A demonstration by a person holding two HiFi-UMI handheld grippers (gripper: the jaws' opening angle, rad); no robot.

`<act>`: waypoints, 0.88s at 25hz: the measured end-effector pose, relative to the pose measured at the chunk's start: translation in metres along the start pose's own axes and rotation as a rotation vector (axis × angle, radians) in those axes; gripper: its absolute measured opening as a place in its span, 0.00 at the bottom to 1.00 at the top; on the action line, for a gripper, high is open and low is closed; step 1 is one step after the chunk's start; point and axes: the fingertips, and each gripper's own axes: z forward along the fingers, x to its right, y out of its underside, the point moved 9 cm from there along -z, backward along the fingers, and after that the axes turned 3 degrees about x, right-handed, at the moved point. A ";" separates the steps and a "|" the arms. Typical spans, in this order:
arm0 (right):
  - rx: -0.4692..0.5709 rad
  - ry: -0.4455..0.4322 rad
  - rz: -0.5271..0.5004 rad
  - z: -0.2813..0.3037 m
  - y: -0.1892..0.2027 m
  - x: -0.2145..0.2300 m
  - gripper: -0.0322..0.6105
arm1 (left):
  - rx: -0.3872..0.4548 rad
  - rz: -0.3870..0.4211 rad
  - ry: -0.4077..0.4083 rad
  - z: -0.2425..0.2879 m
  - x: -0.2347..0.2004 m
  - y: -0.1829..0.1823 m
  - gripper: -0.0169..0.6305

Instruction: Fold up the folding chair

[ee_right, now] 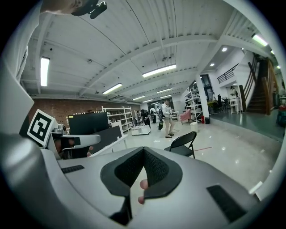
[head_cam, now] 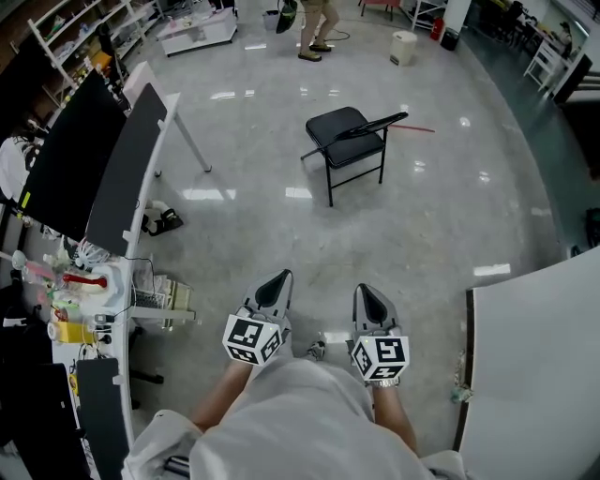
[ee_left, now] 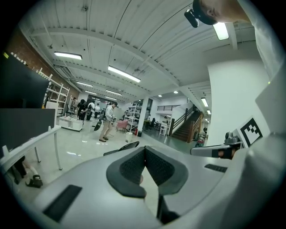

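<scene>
A black folding chair stands unfolded on the shiny grey floor, well ahead of me. In the right gripper view the chair shows to the right of the jaws; in the left gripper view only its backrest peeks over the jaws. My left gripper and right gripper are held side by side close to my body, both shut with nothing between the pads. Neither touches the chair; a wide stretch of floor lies between.
A long white desk with black monitors runs along the left, cluttered at its near end. A white table stands at the right. A person stands beyond the chair near a white bin.
</scene>
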 end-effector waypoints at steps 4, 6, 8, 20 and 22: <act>-0.008 0.017 0.000 0.028 -0.002 -0.002 0.05 | -0.010 0.006 0.034 0.019 -0.023 -0.002 0.04; -0.014 0.022 -0.007 0.047 -0.006 -0.004 0.05 | -0.016 -0.001 0.056 0.032 -0.039 -0.005 0.04; -0.017 0.014 -0.016 0.067 -0.012 -0.009 0.05 | -0.020 -0.015 0.073 0.047 -0.058 -0.010 0.04; -0.020 0.078 0.010 0.191 -0.041 -0.041 0.05 | -0.003 -0.049 0.125 0.109 -0.180 -0.049 0.04; -0.022 0.087 0.016 0.206 -0.044 -0.048 0.05 | 0.002 -0.048 0.129 0.114 -0.196 -0.054 0.04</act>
